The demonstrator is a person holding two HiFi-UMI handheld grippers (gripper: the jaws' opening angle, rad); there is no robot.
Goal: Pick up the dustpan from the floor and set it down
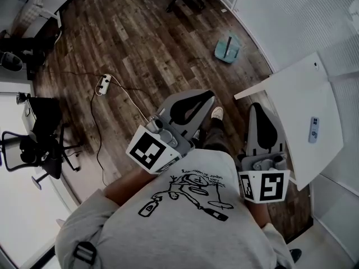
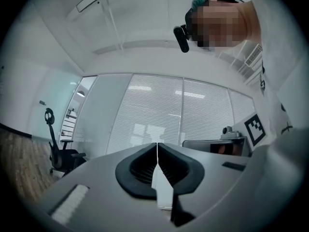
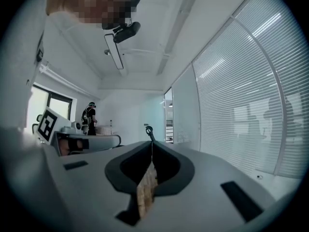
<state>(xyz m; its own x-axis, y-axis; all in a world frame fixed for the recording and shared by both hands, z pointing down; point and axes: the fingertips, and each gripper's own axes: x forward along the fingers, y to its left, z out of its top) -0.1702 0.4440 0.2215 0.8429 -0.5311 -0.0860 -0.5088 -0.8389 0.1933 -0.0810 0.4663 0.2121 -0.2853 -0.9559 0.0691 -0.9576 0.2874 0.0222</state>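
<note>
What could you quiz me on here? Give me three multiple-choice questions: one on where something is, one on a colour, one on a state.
1. Where is the teal plastic dustpan?
A: in a cardboard box
B: on the brown wooden floor
C: between a tool's jaws

2. What colour is the plastic power strip on the floor?
A: white
B: red
C: black

3. How do the jaws of the grey left tool and the grey right tool stand?
A: both wide open
B: both shut, empty
C: one shut on a cup

Answers:
1 B: it lies on the boards, apart from both tools.
2 A: its casing shows white against the dark boards.
3 B: each tool's own view shows its jaws meeting with nothing between them.
</note>
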